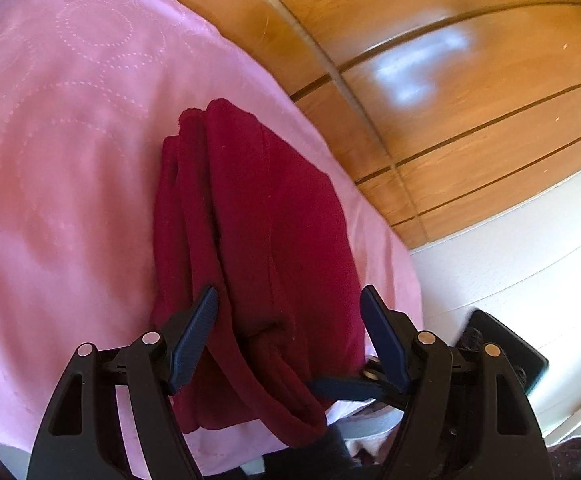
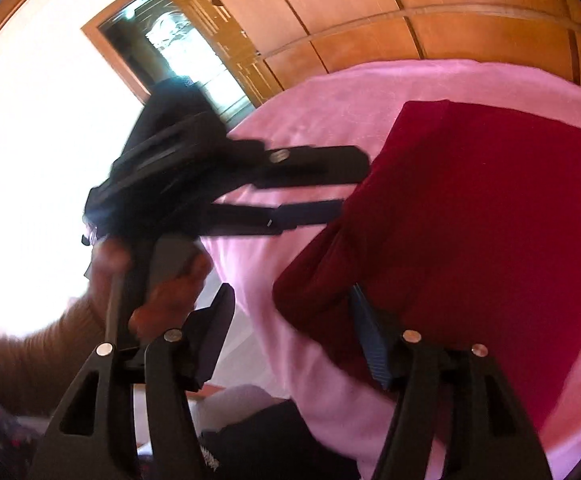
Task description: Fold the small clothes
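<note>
- The red garment (image 1: 258,240) lies folded into a thick, layered bundle on the pink bedspread (image 1: 62,184), near the bedspread's edge beside the wooden floor (image 1: 470,92).
- In the left wrist view, the left gripper (image 1: 288,300) has its jaws released and spread wide, one blue pad on either side of the bundle's near end; the cloth sits between them, and neither pad clearly presses on it.
- A loose loop of the garment droops out below the left jaws, over the near edge of the bedspread.
- In the right wrist view, the right gripper (image 2: 292,300) also has its jaws released, set well apart.
- The right-hand blue pad of the right jaws sits tucked against the garment's near lower corner; the left-hand pad is off the cloth, above bare bedspread.
- Ahead and to the left of the right jaws, the left gripper is blurred, its fingers reaching toward the garment's left edge.
- A hand (image 2: 162,280) in a tan sleeve holds that gripper's handle, just left of the right jaws.
</note>
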The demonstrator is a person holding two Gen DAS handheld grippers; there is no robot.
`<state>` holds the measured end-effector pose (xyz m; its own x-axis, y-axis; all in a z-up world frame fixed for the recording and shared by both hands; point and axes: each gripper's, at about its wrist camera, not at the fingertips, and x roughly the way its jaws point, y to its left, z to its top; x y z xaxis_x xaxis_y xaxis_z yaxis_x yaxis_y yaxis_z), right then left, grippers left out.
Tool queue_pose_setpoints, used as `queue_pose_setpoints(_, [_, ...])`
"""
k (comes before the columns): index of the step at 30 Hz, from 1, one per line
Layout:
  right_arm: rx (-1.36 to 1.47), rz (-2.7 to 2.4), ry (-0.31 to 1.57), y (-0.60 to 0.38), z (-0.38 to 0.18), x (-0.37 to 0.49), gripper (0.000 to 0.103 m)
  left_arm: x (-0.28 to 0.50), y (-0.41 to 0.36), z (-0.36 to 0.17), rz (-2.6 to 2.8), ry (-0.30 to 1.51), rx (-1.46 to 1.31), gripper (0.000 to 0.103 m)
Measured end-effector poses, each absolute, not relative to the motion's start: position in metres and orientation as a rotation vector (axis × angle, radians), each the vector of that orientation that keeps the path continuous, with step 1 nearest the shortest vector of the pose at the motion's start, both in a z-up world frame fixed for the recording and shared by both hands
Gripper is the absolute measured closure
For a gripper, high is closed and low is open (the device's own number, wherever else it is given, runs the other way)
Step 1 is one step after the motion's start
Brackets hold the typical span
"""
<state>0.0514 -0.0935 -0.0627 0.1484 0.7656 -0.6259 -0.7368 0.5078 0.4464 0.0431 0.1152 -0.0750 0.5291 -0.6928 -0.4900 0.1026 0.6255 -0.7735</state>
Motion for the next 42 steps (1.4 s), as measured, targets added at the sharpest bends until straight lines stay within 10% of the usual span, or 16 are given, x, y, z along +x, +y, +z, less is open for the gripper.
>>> queue_pose_setpoints(7, [0.001,0.944,0.891,-0.141,-0.07,0.034,0.046,0.059,0.093,-0.066,-0.473,0.965,-0.624,0.033])
queue_pose_setpoints(10, [0.01,0.905,0.906,-0.141,-0.084,0.034,0.046,0.061,0.081,-0.071,-0.405,1.004,-0.485,0.071])
queue_pose_setpoints(13, [0.026,0.919,0.933,-0.132,-0.092,0.035,0.046,0.054,0.082,-0.078,-0.346,0.997,-0.39,0.077])
queue_pose_setpoints(31, [0.102,0.917,0.895,-0.156,-0.077,0.042,0.046,-0.022,0.073,-0.034,-0.258,0.66,-0.272,0.06])
queue_pose_setpoints(42, [0.035,0.738,0.917,-0.14,-0.113,0.088,0.063,-0.013,0.091,-0.107,-0.124,0.838,-0.297,0.059])
